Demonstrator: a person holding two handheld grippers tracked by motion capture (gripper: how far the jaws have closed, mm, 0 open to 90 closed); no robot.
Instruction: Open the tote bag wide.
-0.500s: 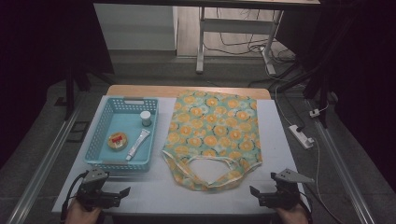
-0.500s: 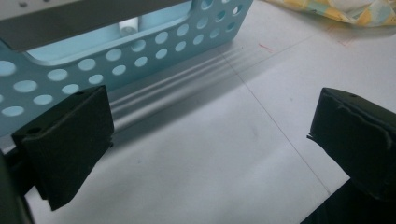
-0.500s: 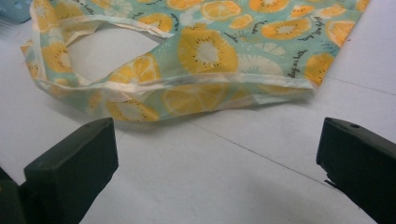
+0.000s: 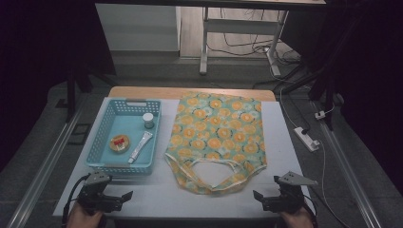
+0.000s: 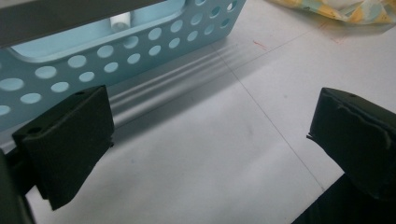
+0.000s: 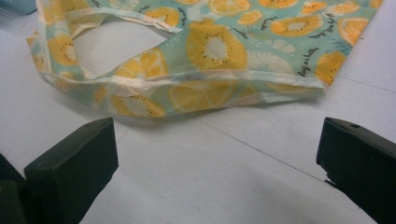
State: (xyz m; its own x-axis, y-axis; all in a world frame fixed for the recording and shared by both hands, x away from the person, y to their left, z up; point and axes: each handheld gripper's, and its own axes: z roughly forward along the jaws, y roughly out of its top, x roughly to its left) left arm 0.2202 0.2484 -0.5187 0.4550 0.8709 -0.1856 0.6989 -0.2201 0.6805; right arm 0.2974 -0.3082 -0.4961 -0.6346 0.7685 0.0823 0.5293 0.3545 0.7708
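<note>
High view: thin citrus-print bag [image 4: 216,135] flat on matte white worktop [image 4: 190,194]; perforated blue plastic basket [image 4: 107,124] beside it. Left gripper [image 4: 124,195], right gripper [image 4: 257,195] both spread, empty.

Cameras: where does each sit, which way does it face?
High view: above the near edge, facing forward and down; hands, left gripper and right gripper at bottom.
Left gripper view: low, facing the light blue perforated plastic basket; open jaws.
Right gripper view: low, facing the orange-print fabric bag; open jaws.
Shared: white table, bag.
</note>
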